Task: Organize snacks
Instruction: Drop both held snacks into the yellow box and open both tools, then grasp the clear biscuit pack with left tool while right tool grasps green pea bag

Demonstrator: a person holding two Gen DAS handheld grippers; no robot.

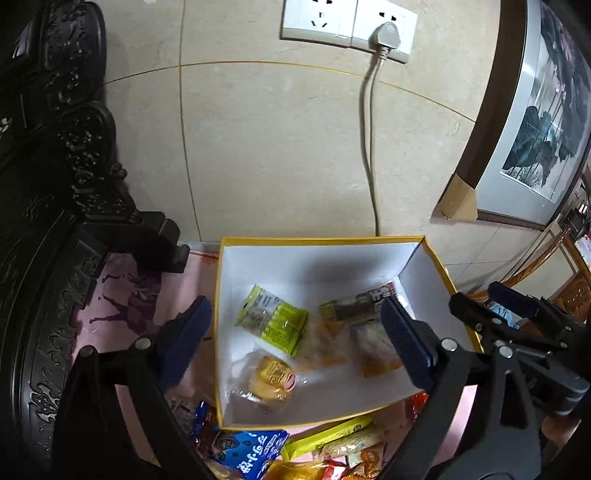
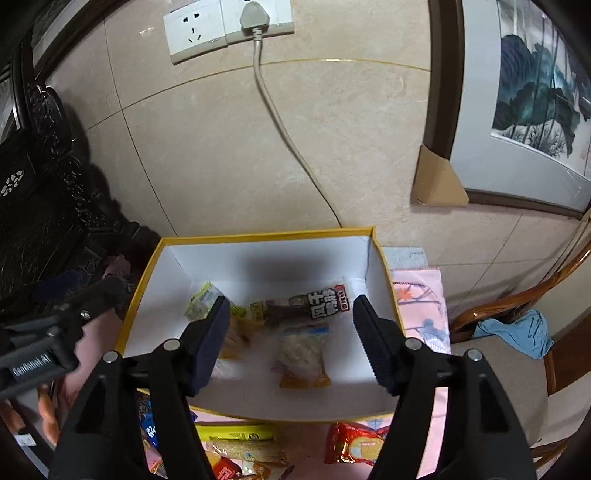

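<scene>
A yellow-rimmed box (image 1: 321, 240) with white walls stands on a pink cloth; it also shows in the right wrist view (image 2: 266, 233). Inside lie a green packet (image 1: 273, 319), a round yellow cake packet (image 1: 271, 380), a dark strip packet (image 2: 308, 302) and a pale orange-edged packet (image 2: 303, 356). My left gripper (image 1: 295, 339) is open and empty above the box's front. My right gripper (image 2: 291, 336) is open and empty above the box's right half. Loose snacks lie in front of the box: a blue packet (image 1: 243, 452), a yellow bar (image 2: 236, 432) and a red packet (image 2: 356, 445).
A tiled wall with sockets (image 1: 347, 27) and a plugged cable (image 2: 280, 122) stands behind the box. Dark carved furniture (image 1: 44, 184) is at the left. A framed painting (image 2: 524, 103) leans at the right, beside a wooden chair (image 2: 517, 306) with a blue cloth (image 2: 517, 332).
</scene>
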